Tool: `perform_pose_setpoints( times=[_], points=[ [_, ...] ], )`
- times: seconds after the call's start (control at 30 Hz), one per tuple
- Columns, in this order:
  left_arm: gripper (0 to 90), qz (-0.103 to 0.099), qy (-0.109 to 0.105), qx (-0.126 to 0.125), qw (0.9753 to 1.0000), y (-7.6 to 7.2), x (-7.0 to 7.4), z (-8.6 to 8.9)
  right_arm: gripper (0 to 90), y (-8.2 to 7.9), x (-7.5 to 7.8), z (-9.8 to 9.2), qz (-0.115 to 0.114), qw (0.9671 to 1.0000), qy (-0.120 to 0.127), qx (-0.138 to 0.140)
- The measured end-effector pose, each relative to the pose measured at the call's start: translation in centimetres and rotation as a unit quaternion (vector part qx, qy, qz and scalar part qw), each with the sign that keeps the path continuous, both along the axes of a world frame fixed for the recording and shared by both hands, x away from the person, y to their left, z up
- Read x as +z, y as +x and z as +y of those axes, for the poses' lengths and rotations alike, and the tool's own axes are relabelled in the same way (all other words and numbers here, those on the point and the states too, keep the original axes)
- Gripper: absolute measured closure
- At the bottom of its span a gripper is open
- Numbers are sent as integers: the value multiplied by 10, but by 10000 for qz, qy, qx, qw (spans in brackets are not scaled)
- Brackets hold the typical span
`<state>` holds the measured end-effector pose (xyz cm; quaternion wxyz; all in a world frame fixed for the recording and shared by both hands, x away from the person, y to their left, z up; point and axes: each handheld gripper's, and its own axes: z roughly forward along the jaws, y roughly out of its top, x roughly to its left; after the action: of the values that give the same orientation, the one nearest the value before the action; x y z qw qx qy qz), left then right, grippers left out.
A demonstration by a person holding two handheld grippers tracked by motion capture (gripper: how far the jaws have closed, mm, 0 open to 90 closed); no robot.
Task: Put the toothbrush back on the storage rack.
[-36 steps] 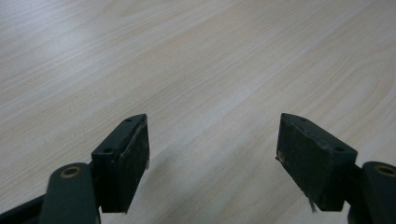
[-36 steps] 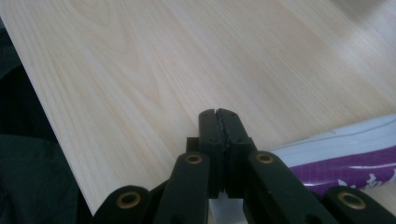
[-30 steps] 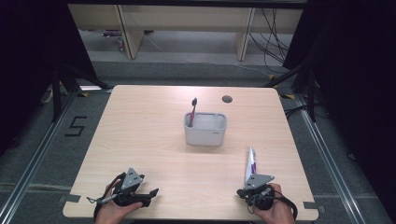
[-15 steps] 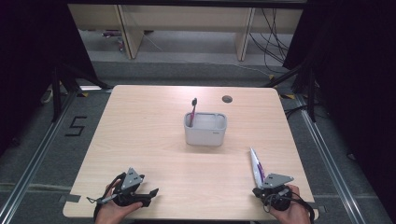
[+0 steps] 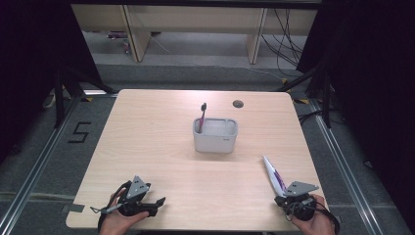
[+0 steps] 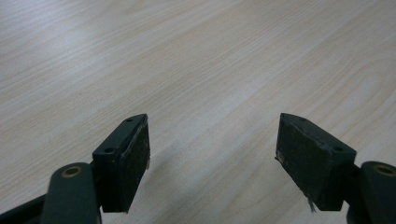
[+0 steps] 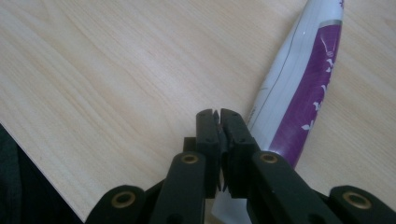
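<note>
While our left gripper (image 5: 159, 201) rests near the table's front-left edge with its jaws spread wide and nothing between them, the grey rectangular plastic bin (image 5: 215, 136) stands mid-table, a pink-handled toothbrush (image 5: 201, 117) leaning upright inside. Our right gripper (image 7: 219, 114) has its jaws pinched together at the flat tail end of the white-and-purple toothpaste tube (image 7: 303, 84), which lies on the light wooden table (image 5: 161, 122) at front right. We judge the tube light, soft and slippery; that stiff crimped end seems the safest hold.
</note>
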<state>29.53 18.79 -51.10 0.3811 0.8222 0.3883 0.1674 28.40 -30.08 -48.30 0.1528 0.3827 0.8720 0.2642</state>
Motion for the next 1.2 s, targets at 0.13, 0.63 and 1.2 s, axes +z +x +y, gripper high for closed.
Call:
perform_pose_setpoints(
  times=[0.13,0.63,1.2],
  points=[
    [256,16,-7,-25,10000,1,-2,0,833,0,4,-1,2,10000,-7,10],
    [256,46,-48,76,9999,2,-3,1,572,30,27,-8,-45,9981,-321,-527],
    [256,29,-35,64,10000,2,-2,1,477,70,15,2,534,9954,-294,-744]
  ],
)
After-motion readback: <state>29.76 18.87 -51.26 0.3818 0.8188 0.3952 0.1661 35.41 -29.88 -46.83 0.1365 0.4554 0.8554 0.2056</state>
